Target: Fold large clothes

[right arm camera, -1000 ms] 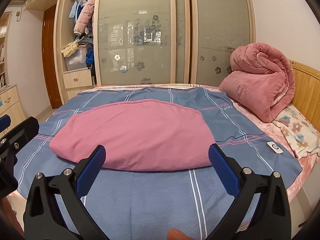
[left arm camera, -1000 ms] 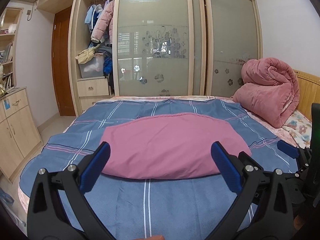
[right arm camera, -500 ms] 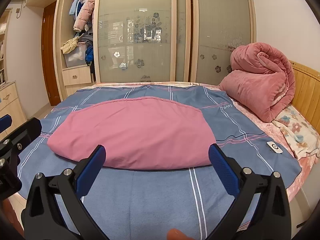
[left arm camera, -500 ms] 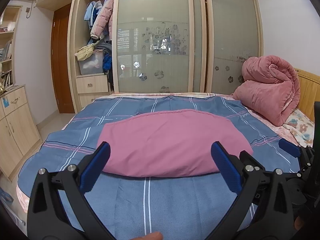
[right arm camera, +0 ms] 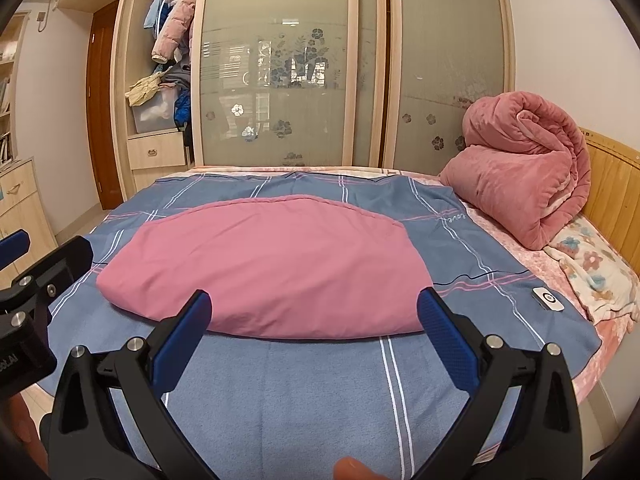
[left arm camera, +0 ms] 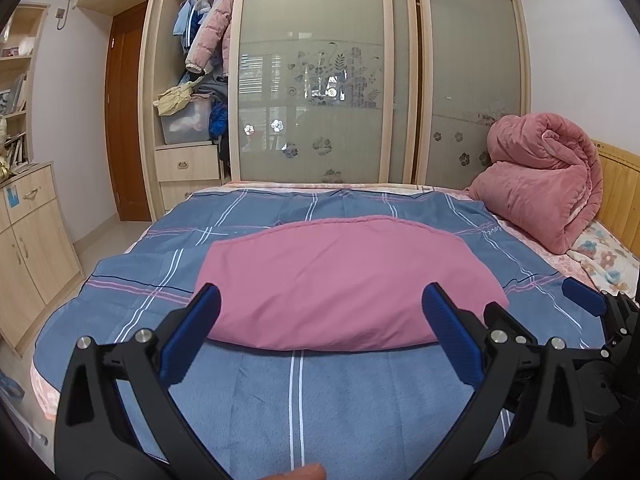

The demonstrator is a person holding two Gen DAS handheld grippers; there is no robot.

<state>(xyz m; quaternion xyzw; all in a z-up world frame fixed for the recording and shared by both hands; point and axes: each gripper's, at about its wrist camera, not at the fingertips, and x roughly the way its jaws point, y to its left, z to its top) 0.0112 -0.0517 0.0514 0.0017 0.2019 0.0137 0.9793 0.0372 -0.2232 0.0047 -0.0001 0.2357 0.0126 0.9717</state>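
A: Where's the pink folded garment (left arm camera: 344,280)?

B: On the blue plaid bedspread (left arm camera: 328,392), mid-bed, just ahead of both grippers and touching neither.

A: Grippers?

B: The left gripper (left arm camera: 320,320) is spread wide and grasps nothing. The right gripper (right arm camera: 312,316) is the same, jaws apart and bare.

A: Which way does the garment run?

B: Its long axis lies across the bed, left to right, with the folded edge nearest the grippers.

A: Counts?

B: 1 garment, 2 grippers, 1 rolled pink quilt (right arm camera: 524,168) by the headboard (right arm camera: 612,184), and 1 small white device (right arm camera: 548,299) on the spread.
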